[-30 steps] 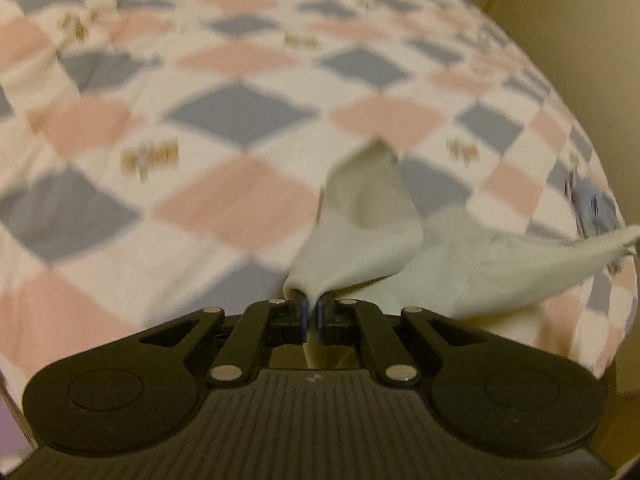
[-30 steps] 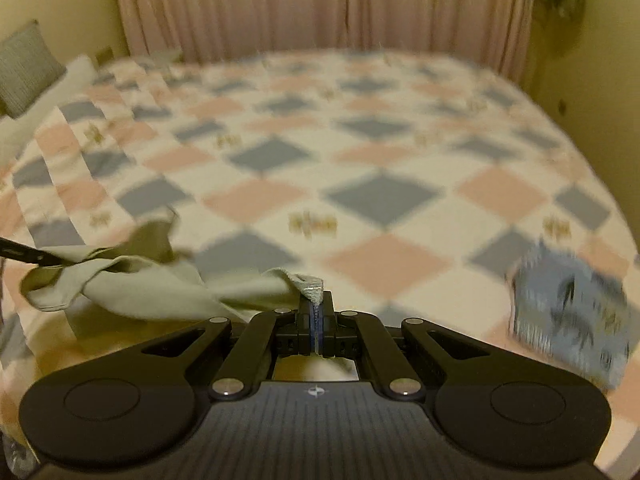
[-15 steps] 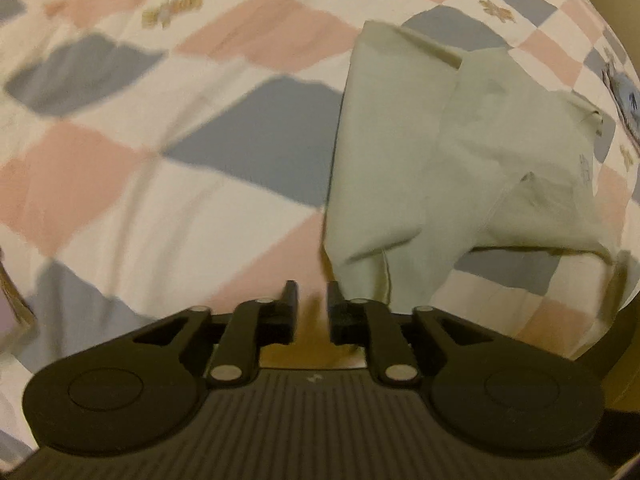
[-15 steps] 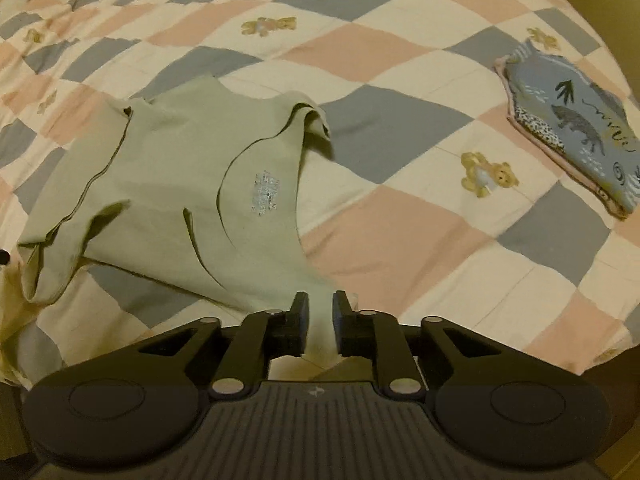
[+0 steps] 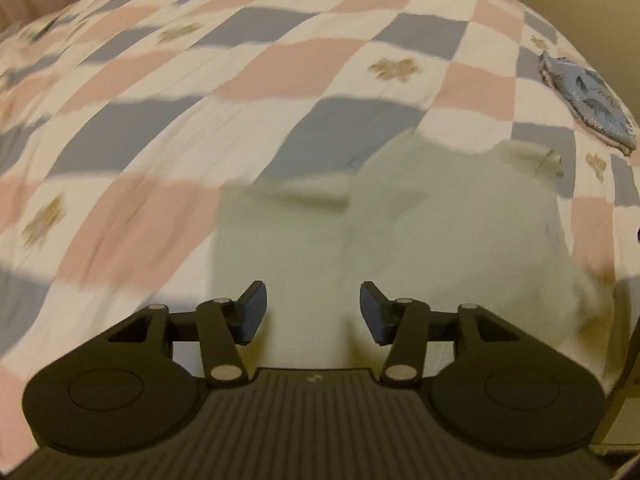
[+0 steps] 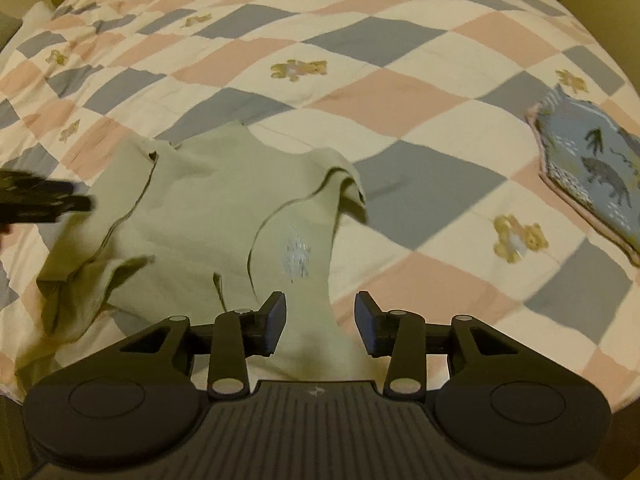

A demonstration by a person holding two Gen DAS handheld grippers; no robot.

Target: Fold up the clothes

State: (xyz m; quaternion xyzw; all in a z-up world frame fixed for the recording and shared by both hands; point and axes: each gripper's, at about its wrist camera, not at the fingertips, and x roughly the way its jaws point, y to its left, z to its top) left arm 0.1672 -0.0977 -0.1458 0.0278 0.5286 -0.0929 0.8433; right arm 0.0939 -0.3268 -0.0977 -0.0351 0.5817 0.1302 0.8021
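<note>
a checkered quilted bed (image 6: pixel 400 92) carries a crumpled pale green shirt (image 6: pixel 208 204) and, well apart, a folded blue patterned cloth (image 6: pixel 592 172)

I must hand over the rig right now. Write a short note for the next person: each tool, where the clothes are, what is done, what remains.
Left tool: open, holding nothing, over the near edge of the green shirt.
Right tool: open, holding nothing, at the shirt's near hem.
The shirt lies loose on the checkered quilt, wrinkled, one sleeve bunched at its left side.
A folded blue patterned garment lies to the right; that one looks done.
Left to do: flatten the green shirt, then fold it; no fold is made yet.
</note>
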